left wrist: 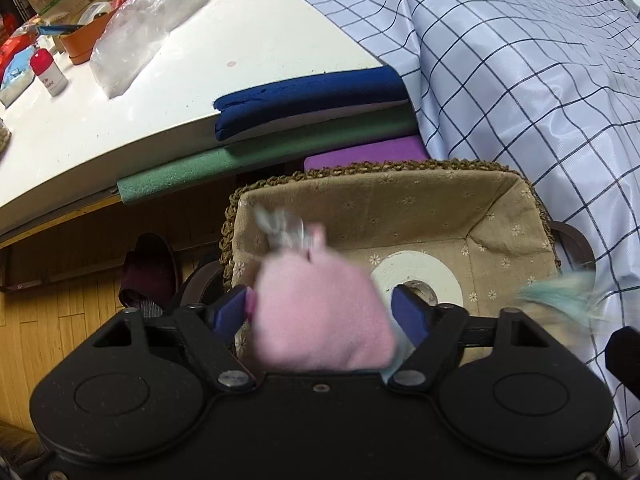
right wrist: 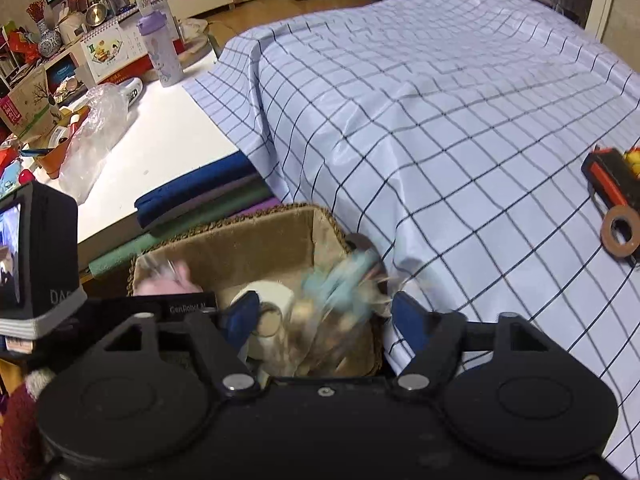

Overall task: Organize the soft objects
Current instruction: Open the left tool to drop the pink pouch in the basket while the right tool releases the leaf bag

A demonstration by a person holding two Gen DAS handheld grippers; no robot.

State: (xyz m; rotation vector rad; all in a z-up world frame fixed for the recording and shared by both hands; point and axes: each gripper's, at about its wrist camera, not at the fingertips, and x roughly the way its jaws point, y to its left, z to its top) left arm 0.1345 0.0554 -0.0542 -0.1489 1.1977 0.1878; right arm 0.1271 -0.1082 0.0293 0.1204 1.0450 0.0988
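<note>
A woven basket (left wrist: 360, 170) with a beige flowered lining stands below both grippers, and a white paper roll (left wrist: 416, 276) lies in it. A pink plush toy (left wrist: 320, 320) shows as a blur between the blue fingers (left wrist: 230, 312) of my left gripper (left wrist: 320, 312), which is open over the basket. The right wrist view shows my right gripper (right wrist: 326, 316) open above the basket (right wrist: 240, 220), with a blurred teal and tan plush toy (right wrist: 340, 280) loose between its fingers (right wrist: 408, 320). The pink toy (right wrist: 164, 284) and the paper roll (right wrist: 272, 292) also show there.
Blue (left wrist: 308, 96), green (left wrist: 240, 160) and purple (left wrist: 360, 152) foam pads lie at the white table's (left wrist: 240, 40) edge. A checked cloth (right wrist: 440, 120) covers the right side and bears a black and red toy (right wrist: 612, 184). A plastic bag (left wrist: 140, 28) and clutter sit far left. A shoe (left wrist: 152, 268) lies on the floor.
</note>
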